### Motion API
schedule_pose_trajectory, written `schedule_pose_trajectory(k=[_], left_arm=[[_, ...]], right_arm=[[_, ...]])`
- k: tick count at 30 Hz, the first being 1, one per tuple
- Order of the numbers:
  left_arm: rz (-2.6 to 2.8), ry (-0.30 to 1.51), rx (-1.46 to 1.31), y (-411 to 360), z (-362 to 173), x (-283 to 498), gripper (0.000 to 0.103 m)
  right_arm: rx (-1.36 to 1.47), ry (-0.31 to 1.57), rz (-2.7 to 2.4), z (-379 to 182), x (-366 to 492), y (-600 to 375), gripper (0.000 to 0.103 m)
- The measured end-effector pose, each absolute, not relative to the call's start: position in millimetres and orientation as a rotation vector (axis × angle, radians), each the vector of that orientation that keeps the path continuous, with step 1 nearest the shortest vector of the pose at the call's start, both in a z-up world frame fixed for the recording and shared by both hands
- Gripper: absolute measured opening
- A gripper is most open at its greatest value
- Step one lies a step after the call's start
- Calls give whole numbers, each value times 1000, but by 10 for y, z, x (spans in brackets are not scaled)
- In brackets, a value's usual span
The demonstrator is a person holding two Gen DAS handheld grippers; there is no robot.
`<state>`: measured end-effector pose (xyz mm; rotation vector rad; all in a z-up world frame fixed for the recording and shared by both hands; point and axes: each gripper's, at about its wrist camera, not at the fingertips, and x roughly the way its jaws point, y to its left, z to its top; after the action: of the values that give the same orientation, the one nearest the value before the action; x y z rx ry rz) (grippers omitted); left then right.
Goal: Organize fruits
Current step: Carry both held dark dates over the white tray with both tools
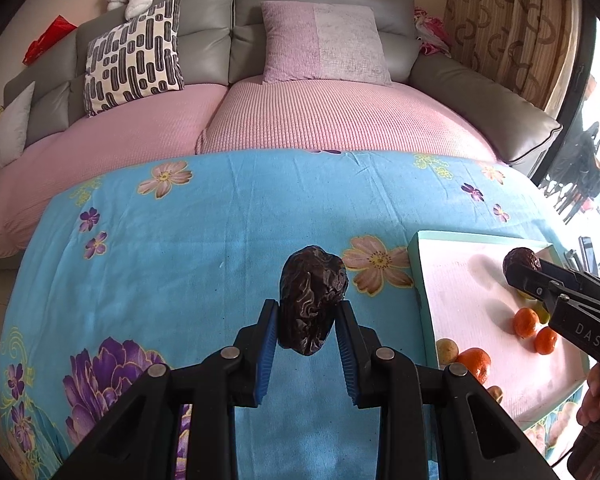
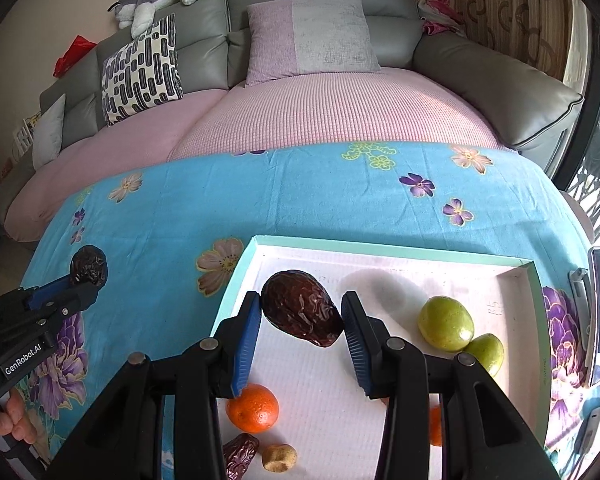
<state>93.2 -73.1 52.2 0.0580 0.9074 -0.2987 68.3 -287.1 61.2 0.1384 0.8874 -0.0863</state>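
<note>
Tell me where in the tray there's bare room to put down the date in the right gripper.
The far half of the tray is bare, between its back rim and the green fruits. The near end is crowded: an orange, another date and a small tan fruit sit close together there.

The right tongs (image 2: 302, 314) grip a dark wrinkled date (image 2: 300, 307) between blue pads, above the white tray (image 2: 400, 254) with its pale green rim. In the tray lie two green fruits (image 2: 446, 323), touching each other, an orange (image 2: 253, 408), another date (image 2: 240, 454) and a small tan fruit (image 2: 279, 457). At far left, the left tongs (image 2: 86, 276) hold a second dark date (image 2: 88, 266) over the blue flowered cloth (image 2: 160, 216).
</note>
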Motion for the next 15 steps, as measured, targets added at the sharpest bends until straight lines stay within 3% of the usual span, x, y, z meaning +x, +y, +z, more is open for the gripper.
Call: schedule_pose_trajectory(k=[15], left_arm=[[-424, 906, 152, -1305, 494, 752, 31]], right_arm=[[227, 885, -283, 572, 477, -3697, 43]])
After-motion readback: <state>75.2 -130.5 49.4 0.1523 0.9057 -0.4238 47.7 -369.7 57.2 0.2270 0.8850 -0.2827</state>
